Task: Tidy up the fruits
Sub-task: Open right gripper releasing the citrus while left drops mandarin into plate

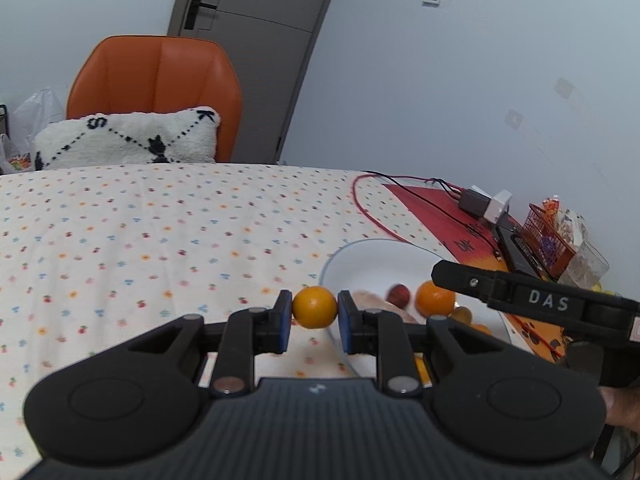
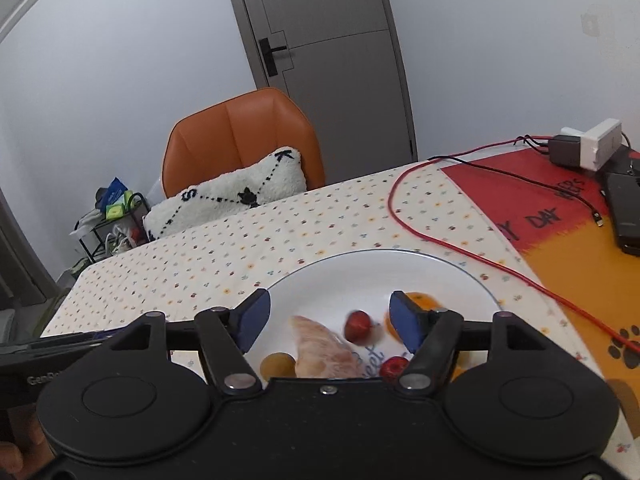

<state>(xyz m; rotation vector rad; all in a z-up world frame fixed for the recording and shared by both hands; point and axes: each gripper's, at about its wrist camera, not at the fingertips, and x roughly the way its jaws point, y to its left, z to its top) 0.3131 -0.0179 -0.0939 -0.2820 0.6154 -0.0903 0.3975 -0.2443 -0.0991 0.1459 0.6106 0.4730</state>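
My left gripper (image 1: 315,312) is shut on a small orange (image 1: 315,306) and holds it above the tablecloth, just left of the white plate (image 1: 360,256). On the plate lie a peeled pale fruit segment (image 2: 324,350), two small red fruits (image 2: 357,326) (image 2: 393,367), an orange (image 2: 418,304) and a small yellow fruit (image 2: 277,364). My right gripper (image 2: 328,320) is open and empty, hovering over the plate (image 2: 320,280) with the fruits between and below its blue pads (image 2: 256,318). The right gripper's body also shows in the left wrist view (image 1: 520,296).
A red cable (image 2: 440,240) curves past the plate's right side. A red and orange mat (image 2: 560,240) holds a charger (image 2: 584,148) and a black device (image 2: 624,212). A small red basket (image 1: 548,240) stands at the far right. An orange chair (image 1: 156,92) with a cushion (image 1: 128,138) stands behind the table.
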